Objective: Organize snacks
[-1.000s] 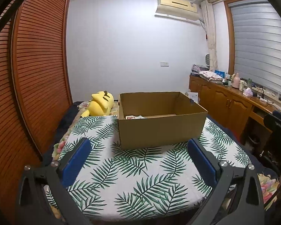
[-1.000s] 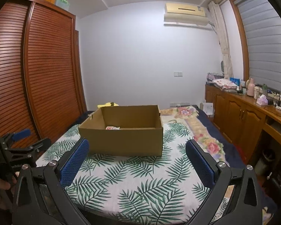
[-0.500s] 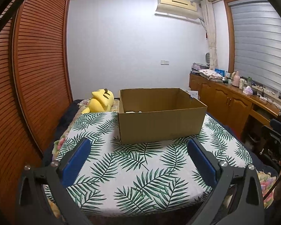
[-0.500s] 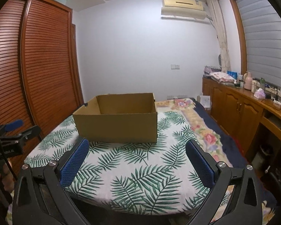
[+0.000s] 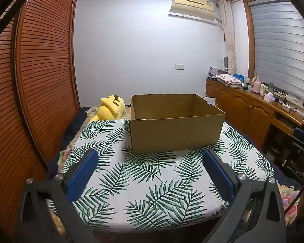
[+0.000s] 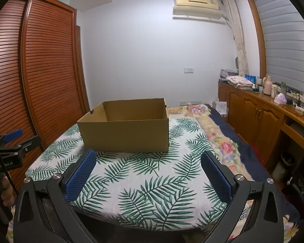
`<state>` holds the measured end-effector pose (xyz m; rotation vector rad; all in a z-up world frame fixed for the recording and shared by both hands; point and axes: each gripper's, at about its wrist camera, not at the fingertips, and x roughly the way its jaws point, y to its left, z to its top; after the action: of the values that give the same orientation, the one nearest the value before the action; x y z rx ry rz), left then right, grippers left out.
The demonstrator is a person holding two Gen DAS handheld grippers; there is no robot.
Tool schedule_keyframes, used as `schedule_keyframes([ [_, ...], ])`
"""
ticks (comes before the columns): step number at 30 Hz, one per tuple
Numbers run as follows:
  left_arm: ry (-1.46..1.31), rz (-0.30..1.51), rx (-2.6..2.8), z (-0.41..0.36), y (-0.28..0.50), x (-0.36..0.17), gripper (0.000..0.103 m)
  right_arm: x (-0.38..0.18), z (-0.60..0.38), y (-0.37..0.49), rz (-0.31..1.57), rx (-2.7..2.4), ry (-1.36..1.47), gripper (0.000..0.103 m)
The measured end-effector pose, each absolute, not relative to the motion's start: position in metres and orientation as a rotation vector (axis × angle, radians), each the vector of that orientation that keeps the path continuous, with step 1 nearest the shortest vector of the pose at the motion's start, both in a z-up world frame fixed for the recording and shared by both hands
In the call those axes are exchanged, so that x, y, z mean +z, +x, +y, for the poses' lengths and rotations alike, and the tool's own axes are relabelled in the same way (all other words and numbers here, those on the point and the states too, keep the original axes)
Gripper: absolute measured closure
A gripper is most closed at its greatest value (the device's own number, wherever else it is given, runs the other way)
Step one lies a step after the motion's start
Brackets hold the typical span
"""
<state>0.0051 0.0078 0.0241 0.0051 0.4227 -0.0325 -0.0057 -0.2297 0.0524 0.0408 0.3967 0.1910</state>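
An open brown cardboard box stands on a leaf-patterned cloth over a low table. From this low angle its inside is hidden, and no snack shows. My left gripper is open, well short of the box's near wall, with nothing between its blue pads. My right gripper is open too, empty, in front of the box. The left gripper's tool shows at the left edge of the right wrist view, held in a hand.
A yellow plush toy lies behind the box on the left. Slatted wooden wardrobe doors run along the left. A wooden cabinet with bottles and cloths lines the right wall. A floral bedcover lies right of the cloth.
Both grippers have dropped lower and drawn back from the box. Its contents, glimpsed a second ago, are now hidden behind the near wall. Both stay open.
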Motion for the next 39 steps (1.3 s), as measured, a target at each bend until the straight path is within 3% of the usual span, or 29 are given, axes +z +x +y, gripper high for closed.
schedule_keyframes([
  [39, 0.007, 0.416, -0.025, 0.0080, 0.0013, 0.0256, 0.000, 0.0573, -0.2312, -0.0085, 0.384, 0.185, 0.041, 0.000],
])
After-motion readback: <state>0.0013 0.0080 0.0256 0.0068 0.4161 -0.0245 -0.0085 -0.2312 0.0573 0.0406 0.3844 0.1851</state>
